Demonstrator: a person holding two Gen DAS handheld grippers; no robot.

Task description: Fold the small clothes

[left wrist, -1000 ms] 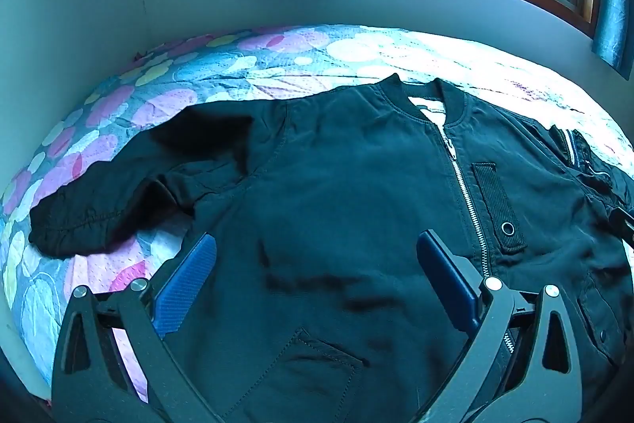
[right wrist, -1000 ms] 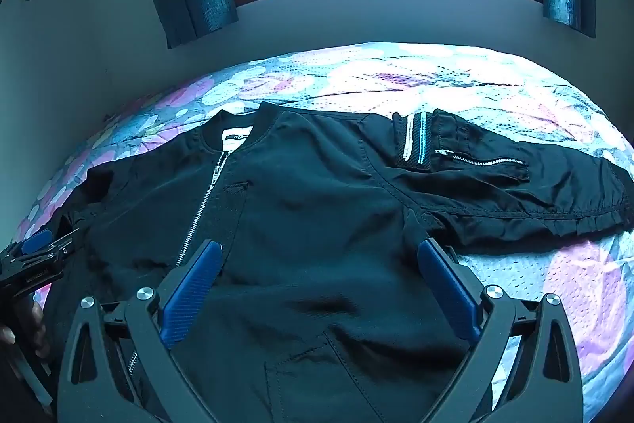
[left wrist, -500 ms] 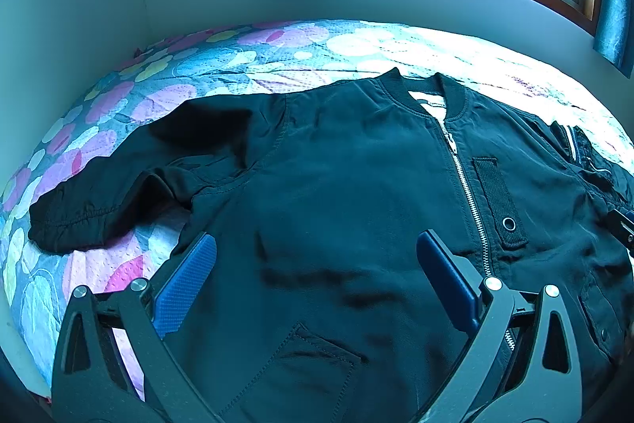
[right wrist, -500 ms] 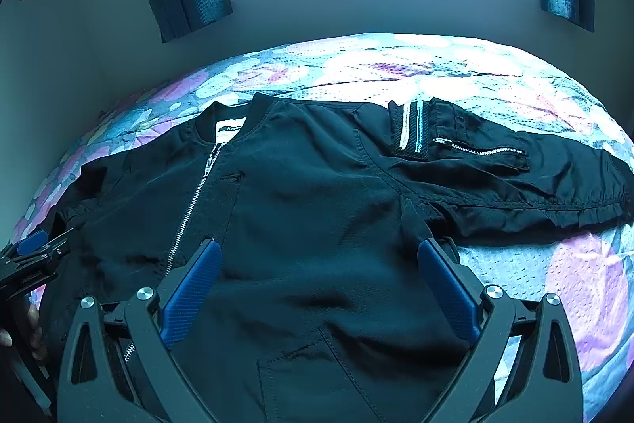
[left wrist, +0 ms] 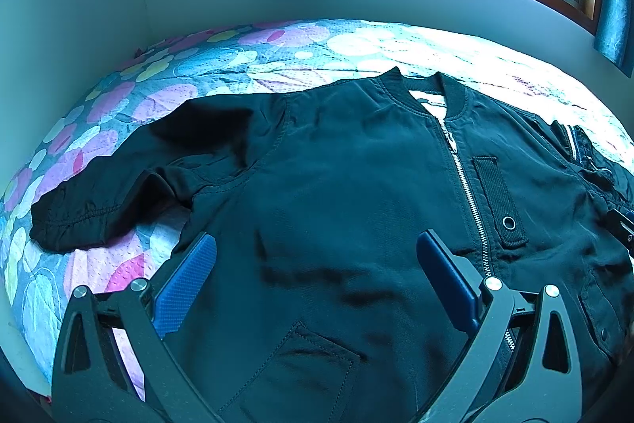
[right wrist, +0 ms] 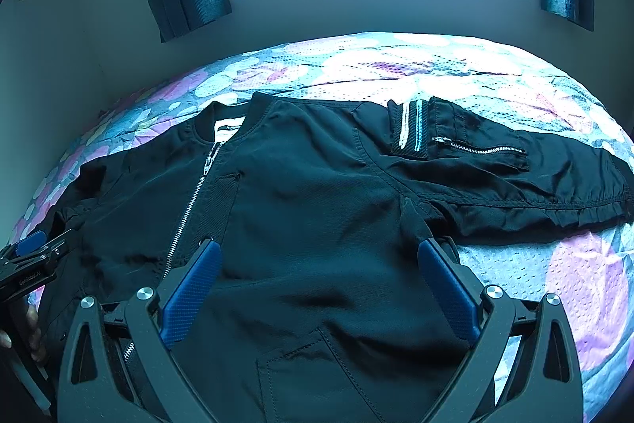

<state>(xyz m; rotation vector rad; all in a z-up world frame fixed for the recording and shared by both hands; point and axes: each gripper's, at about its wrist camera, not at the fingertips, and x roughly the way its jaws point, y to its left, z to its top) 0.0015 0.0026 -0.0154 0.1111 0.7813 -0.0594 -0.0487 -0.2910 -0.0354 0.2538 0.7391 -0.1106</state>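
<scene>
Jacket [left wrist: 356,193] flat on floral bedspread [left wrist: 166,98]

both wrist views low, facing window, sharing jacket [left wrist: 356,193] front

My left gripper [left wrist: 316,258] hangs level and points to the far side, its jaws spread wide, the blue pads [left wrist: 185,286] facing each other with nothing between them. My right gripper [right wrist: 317,258] sits the same way, jaws wide apart and holding nothing. In the right wrist view my left gripper [right wrist: 33,256] shows at the near left edge, my hand [right wrist: 27,328] wrapped around its handle.
</scene>
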